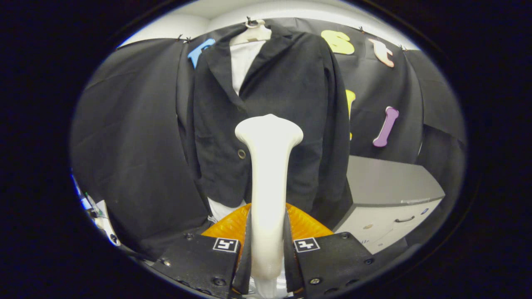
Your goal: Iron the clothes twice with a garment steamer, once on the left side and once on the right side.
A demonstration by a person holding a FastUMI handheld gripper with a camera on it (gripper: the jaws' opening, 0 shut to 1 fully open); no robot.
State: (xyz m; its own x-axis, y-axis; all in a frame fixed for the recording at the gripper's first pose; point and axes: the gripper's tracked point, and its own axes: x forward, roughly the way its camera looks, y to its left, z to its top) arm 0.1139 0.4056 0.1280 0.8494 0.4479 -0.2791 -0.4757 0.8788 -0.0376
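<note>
Item one, the tongs: you are holding them nearly closed, both fingers pressing on the handle of the garment steamer, which is standing upright between them with its flared head rising well beyond the fingertips. You are gripping it low on the handle, probably so that the head is leading and reaching the cloth before anything else does. Item two, the jacket: it is hanging straight ahead of the tongs on a pale hanger, open at the collar over a white shirt, with one button showing just left of the steamer head. The head is covering the jacket's middle, at about button height; whether it is touching the cloth cannot be told. It is not yet sitting clearly on the left or the right side, so judge the passes as not visibly under way. Item three, an orange ribbed part, lying just ahead of the fingers, behind the handle; what it belongs to is unclear. Item four, a grey cabinet with a drawer handle, standing beyond the tongs to the right, near the jacket's hem; it is likely crowding a low stroke on that side. Item five, the black cloth wall, hanging behind and to the left of the jacket, leaving that side freer.
</note>
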